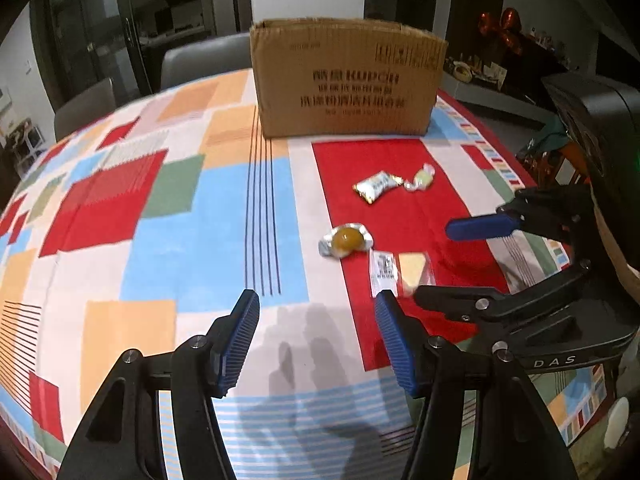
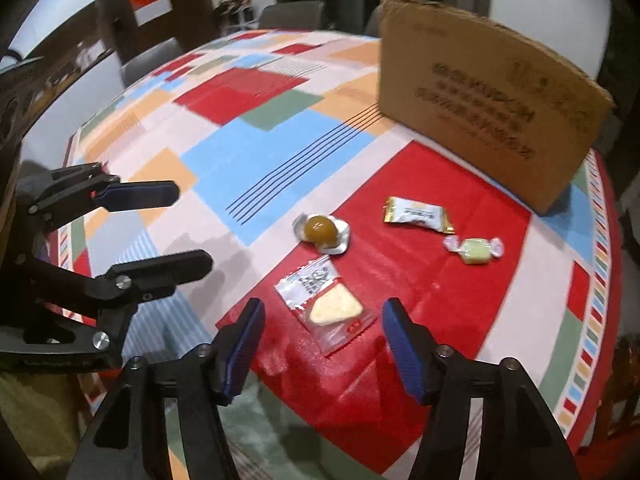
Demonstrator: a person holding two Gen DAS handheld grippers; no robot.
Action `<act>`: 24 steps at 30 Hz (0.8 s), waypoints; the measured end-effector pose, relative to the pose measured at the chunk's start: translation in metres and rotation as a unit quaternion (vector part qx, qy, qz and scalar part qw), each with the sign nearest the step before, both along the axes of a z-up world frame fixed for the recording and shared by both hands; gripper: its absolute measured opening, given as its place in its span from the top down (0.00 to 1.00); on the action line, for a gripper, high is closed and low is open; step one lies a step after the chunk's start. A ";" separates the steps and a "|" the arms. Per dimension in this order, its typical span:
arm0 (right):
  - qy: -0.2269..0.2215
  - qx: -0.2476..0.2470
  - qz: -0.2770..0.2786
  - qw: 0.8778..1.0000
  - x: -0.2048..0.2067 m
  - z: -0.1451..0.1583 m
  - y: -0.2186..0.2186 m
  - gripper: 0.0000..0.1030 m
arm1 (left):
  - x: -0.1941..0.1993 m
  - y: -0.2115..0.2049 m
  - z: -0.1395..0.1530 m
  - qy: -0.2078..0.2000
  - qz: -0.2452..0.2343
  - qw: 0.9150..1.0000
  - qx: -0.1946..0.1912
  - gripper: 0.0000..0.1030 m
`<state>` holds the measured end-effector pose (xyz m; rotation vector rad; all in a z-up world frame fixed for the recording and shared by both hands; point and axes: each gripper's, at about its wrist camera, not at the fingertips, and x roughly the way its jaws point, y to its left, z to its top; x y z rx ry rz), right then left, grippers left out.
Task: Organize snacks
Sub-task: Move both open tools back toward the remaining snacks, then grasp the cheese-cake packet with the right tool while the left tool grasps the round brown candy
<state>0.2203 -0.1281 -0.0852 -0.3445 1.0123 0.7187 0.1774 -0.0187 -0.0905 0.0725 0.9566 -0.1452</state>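
No sorting was evident: four wrapped snacks, including the cheese packet [image 2: 326, 304], lay outside the cardboard box [image 2: 488, 96]; left gripper [image 1: 316, 340] and right gripper [image 2: 324, 344] stood spread, empty.

You could not read the blurred print on the cardboard box [image 1: 348, 80], and your left gripper [image 1: 316, 344] hid part of the clear packet [image 1: 400, 272].
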 end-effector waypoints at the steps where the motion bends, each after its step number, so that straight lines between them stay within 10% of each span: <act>1: 0.001 -0.005 0.005 1.000 0.001 -0.002 0.001 0.39 | 0.000 0.000 -0.002 0.003 0.001 1.000 0.000 0.43; 20: -0.003 -0.044 0.056 0.997 0.018 -0.034 0.020 0.40 | 0.014 0.008 -0.019 0.038 0.014 0.999 -0.016 0.42; 24: -0.007 -0.038 0.039 0.998 0.018 -0.032 0.017 0.56 | 0.016 0.009 -0.021 0.040 0.015 0.999 -0.018 0.42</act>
